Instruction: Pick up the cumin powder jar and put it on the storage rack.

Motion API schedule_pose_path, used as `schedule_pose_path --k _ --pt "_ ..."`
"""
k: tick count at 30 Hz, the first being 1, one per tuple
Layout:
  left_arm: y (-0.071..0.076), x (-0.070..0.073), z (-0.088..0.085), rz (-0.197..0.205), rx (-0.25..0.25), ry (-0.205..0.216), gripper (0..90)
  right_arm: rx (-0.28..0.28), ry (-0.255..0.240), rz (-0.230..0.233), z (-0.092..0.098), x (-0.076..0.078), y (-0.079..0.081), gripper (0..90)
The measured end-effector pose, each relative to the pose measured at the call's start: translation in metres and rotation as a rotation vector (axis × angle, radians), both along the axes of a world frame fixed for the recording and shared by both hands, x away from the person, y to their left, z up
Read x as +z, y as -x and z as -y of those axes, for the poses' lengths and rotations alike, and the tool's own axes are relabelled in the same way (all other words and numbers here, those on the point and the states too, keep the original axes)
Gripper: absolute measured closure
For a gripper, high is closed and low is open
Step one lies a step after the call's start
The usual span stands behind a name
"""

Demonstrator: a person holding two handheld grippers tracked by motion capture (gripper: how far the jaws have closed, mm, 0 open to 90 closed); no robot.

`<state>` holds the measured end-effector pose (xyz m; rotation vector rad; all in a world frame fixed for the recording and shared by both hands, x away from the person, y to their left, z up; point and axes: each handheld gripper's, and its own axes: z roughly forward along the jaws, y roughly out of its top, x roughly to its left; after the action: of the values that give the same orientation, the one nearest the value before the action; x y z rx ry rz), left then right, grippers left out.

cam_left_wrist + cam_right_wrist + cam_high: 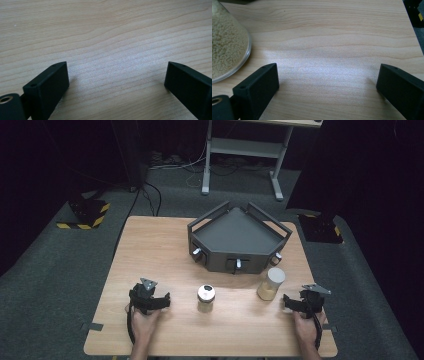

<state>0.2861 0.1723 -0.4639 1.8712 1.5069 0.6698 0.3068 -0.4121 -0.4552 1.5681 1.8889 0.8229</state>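
Observation:
On the wooden table (160,250) stand two jars. A short jar with a silver lid (205,296) is at the front centre. To its right a taller jar of pale grains (270,284) has a beige lid. My left gripper (149,296) rests on the table left of the silver-lid jar, open, with bare wood between its jaws (116,75). My right gripper (303,301) rests near the right edge, just right of the grain jar, and is open and empty (328,76). In the right gripper view the grain jar (227,42) stands beside the left jaw, outside the gap.
A dark grey angular tray (200,227) with raised walls and small knobs on its front faces sits at the back centre of the table. The table's right edge (413,32) is close to my right gripper. A white desk frame (245,150) stands on the floor beyond.

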Motion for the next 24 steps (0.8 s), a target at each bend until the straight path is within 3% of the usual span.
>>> schedule_pose_path --k 19,24 --pt "-0.0006 0.0007 0.0003 -0.006 -0.010 -0.006 3.4 -0.001 -0.001 -0.001 -0.0002 0.0001 -0.0001 3.6" --pt "0.0048 -0.0009 -0.0035 0.014 -0.022 0.007 2.8 -0.001 -0.001 -0.001 -0.0002 0.0001 -0.0001 3.5"
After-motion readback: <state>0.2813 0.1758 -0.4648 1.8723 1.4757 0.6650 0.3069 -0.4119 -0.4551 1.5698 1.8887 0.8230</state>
